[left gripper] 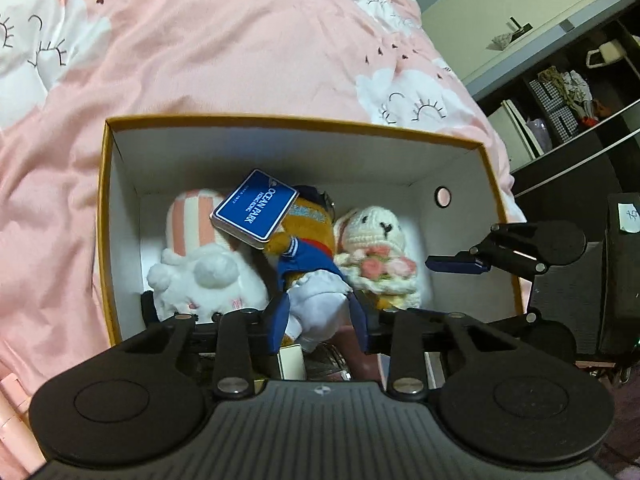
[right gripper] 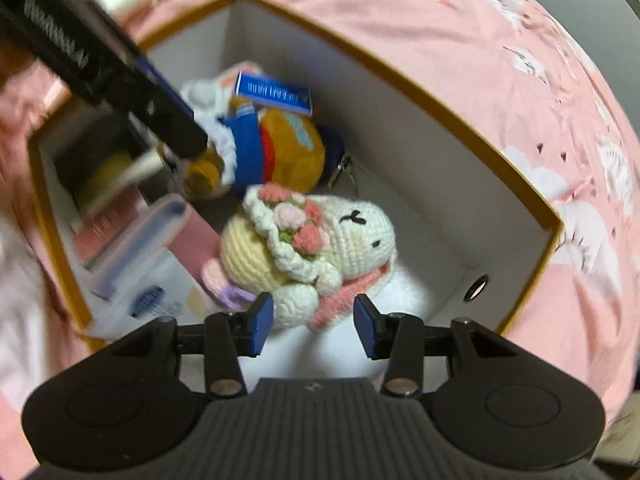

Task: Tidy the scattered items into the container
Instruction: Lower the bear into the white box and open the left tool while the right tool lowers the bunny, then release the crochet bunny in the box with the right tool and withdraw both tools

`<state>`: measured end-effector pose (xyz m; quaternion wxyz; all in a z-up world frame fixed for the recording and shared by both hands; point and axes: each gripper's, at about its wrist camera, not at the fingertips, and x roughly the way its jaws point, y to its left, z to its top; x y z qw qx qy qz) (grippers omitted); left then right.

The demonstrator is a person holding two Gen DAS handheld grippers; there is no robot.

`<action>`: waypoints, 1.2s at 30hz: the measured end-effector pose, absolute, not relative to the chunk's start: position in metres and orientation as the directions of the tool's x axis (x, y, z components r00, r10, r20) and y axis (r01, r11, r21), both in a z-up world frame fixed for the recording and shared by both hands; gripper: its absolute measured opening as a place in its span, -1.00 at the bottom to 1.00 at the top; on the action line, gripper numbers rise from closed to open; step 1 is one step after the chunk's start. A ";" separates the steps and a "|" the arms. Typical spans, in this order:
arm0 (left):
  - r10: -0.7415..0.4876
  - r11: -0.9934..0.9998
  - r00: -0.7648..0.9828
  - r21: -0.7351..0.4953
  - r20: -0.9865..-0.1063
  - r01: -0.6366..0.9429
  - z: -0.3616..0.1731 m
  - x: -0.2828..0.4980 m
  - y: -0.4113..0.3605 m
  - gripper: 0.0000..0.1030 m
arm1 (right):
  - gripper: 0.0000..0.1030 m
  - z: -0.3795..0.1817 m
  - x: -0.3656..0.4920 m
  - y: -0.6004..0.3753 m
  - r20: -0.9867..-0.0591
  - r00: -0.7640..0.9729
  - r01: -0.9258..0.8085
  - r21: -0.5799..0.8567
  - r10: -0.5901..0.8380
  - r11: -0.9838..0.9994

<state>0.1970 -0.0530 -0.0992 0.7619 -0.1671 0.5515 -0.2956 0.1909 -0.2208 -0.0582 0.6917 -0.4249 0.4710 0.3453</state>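
While my grippers hover over the pink bedspread point(left gripper: 200, 60), the yellow-rimmed box point(left gripper: 105, 216) holds the toys. My left gripper point(left gripper: 318, 322) grips the sailor plush point(left gripper: 316, 300); my right gripper point(right gripper: 314, 320) gapes empty above the crocheted bunny point(right gripper: 320, 240).

the bed point(left gripper: 224, 60) carries everything here, covered by a pink quilt point(right gripper: 460, 52) printed with white cloud shapes that have closed, lashed eyes and small dark hearts scattered between them. the fabric is rumpled, with soft folds running across it. resting directly on the quilt is an open cardboard box point(left gripper: 105, 216) with a mustard-yellow rim and outer wall and a white inside; one short wall has a small round hole point(left gripper: 442, 197) through which the pink shows. in the left wrist view a pale pink object point(left gripper: 12, 412) lies on the quilt just beside the box's near left corner, too cropped to identify.
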 end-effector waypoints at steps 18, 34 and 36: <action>-0.611 0.790 0.250 -0.558 -0.752 0.254 -0.106 0.198 -0.042 -0.25 | -0.24 -0.094 0.191 -0.186 -0.929 0.360 -0.933 -0.360 0.086 0.016; -0.630 0.776 0.227 -0.592 -0.743 0.217 -0.123 0.201 -0.043 -0.12 | -0.21 -0.093 0.190 -0.202 -0.926 0.368 -0.929 -0.362 0.088 0.076; -0.631 0.776 0.235 -0.596 -0.739 0.208 -0.120 0.198 -0.039 -0.08 | -0.15 -0.089 0.188 -0.207 -0.923 0.373 -0.927 -0.365 0.093 0.090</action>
